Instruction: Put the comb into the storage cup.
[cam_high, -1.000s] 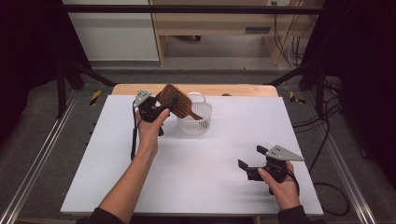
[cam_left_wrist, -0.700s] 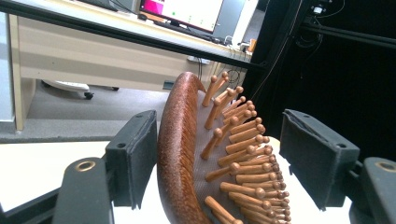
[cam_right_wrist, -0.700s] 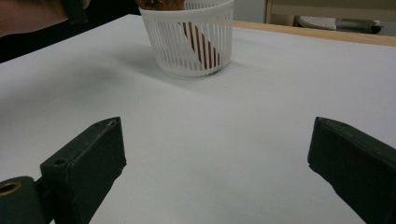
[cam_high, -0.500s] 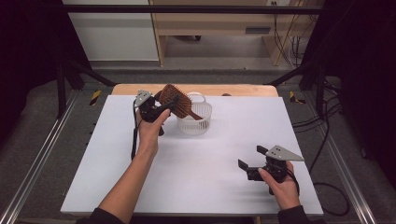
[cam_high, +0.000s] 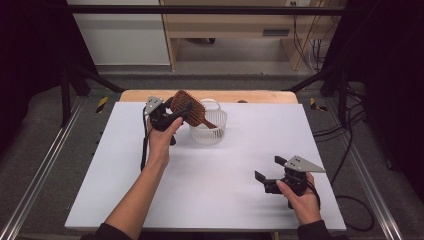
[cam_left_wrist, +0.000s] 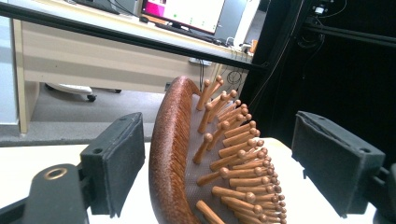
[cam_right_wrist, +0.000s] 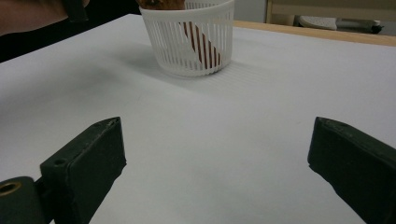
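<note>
On the table (cam_high: 210, 195), a basket (cam_high: 209, 131) stands at about twelve o'clock from the centre, near the far edge. A hairbrush (cam_high: 191, 107) stands in the basket, handle down inside it and head leaning out over the rim toward ten o'clock. The left gripper (cam_high: 179, 116) is just beside the basket at nine o'clock, the brush head between its jaws. The right gripper (cam_high: 270, 170) sits well apart, at about four o'clock from the basket, near the table's near right corner.
</note>
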